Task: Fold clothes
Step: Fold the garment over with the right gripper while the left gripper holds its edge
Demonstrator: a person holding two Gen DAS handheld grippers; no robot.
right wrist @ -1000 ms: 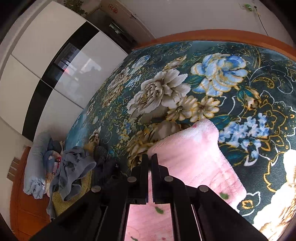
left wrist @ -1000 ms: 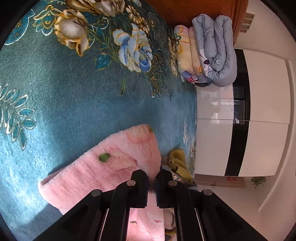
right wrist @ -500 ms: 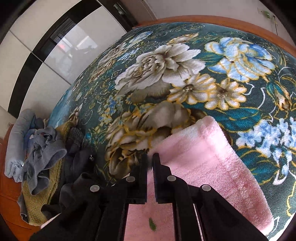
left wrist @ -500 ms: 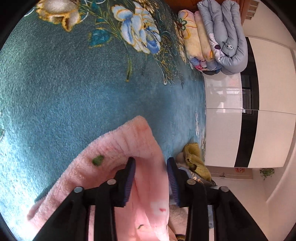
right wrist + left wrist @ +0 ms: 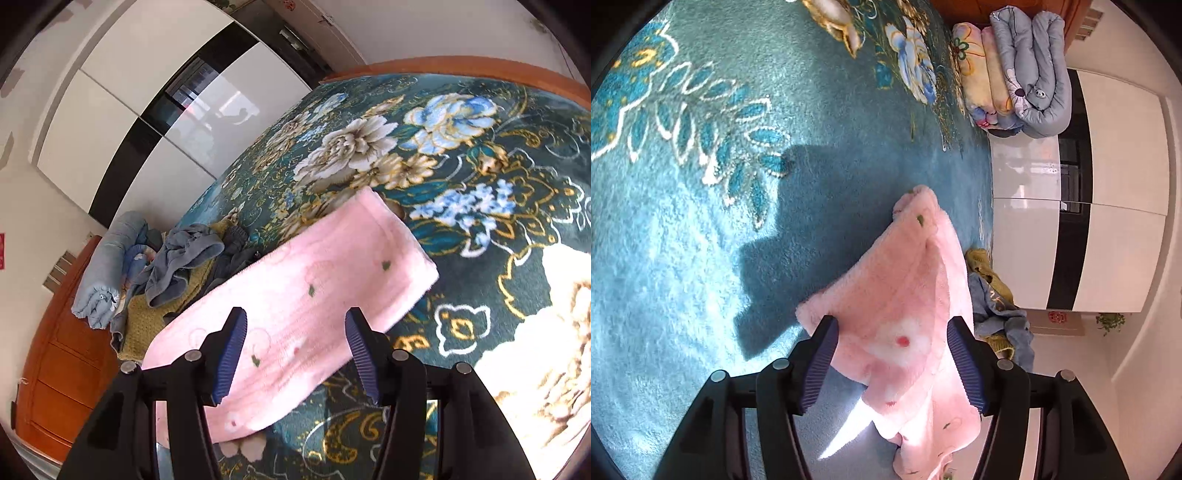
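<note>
Pink fleece garment (image 5: 905, 295) now lies let go on the floral bed blanket (image 5: 701, 221), left gripper (image 5: 892, 354) & right gripper (image 5: 293, 350) both opening w/ nothing pinched, so this fold looks done.

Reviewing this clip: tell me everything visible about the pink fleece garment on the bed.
The pink fleece garment is fluffy plush with small green and red motifs and pale flower prints. It lies folded into a long band on the floral bedspread, one end toward the heap of unfolded clothes. In the left wrist view its layers sit loose and uneven. Both the left gripper and right gripper are opening, with the garment seen between their fingers but not pinched.
</note>
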